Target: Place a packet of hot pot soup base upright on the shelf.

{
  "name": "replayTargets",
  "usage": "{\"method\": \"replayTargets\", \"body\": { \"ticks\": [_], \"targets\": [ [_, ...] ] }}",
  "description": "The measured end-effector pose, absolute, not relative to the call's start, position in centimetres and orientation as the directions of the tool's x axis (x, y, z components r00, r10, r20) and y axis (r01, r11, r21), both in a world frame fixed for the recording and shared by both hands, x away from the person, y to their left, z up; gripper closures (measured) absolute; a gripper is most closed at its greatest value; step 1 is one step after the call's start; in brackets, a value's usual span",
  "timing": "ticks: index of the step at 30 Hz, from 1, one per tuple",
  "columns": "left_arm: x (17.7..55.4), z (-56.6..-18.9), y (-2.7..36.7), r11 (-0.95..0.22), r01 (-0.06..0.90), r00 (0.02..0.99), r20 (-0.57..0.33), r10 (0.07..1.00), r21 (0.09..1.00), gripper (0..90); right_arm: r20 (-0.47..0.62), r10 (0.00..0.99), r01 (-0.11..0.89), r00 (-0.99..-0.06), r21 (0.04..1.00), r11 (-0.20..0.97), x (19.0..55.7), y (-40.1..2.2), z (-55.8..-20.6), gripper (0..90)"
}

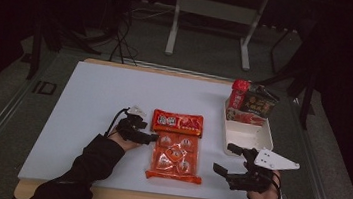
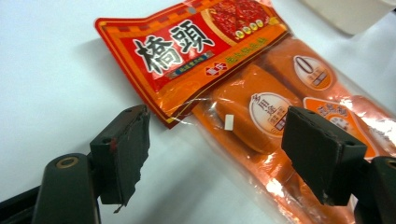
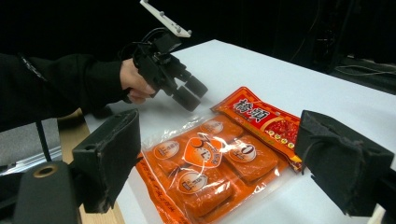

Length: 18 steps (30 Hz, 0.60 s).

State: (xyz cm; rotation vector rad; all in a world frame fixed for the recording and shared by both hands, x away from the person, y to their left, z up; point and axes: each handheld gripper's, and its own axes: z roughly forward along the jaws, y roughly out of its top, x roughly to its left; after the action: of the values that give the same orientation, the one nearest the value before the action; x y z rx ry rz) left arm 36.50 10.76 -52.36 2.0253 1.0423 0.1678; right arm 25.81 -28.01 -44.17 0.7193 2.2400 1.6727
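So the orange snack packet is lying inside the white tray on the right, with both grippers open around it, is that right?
Not quite. The orange snack packet lies flat on the white table, left of the white tray, as the high view shows. Both the left gripper and right gripper are open.

The left gripper hovered low over the table with jaws spread apart; the right gripper also stood wide open, pointing left.
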Motion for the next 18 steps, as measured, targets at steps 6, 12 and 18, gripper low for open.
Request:
{"method": "replayTargets", "body": {
  "ticks": [6,12,18],
  "targets": [
    [37.8,-52.3,11.1,-0.294,0.606,0.621,-0.209,0.756,0.739,24.0,0.077,0.528,0.227,-0.846,0.947,0.226,25.7,-28.0,-44.2,14.4],
    [39.3,-52.6,11.0,-0.281,0.625,0.597,-0.214,0.773,0.728,24.0,0.075,0.527,0.226,-0.846,0.947,0.228,25.7,-28.0,-44.2,14.3],
    [40.5,-53.4,10.7,-0.273,0.651,0.575,-0.225,0.787,0.708,24.2,0.076,0.527,0.227,-0.847,0.947,0.228,25.7,-28.0,-44.3,14.3]
  ]
}}
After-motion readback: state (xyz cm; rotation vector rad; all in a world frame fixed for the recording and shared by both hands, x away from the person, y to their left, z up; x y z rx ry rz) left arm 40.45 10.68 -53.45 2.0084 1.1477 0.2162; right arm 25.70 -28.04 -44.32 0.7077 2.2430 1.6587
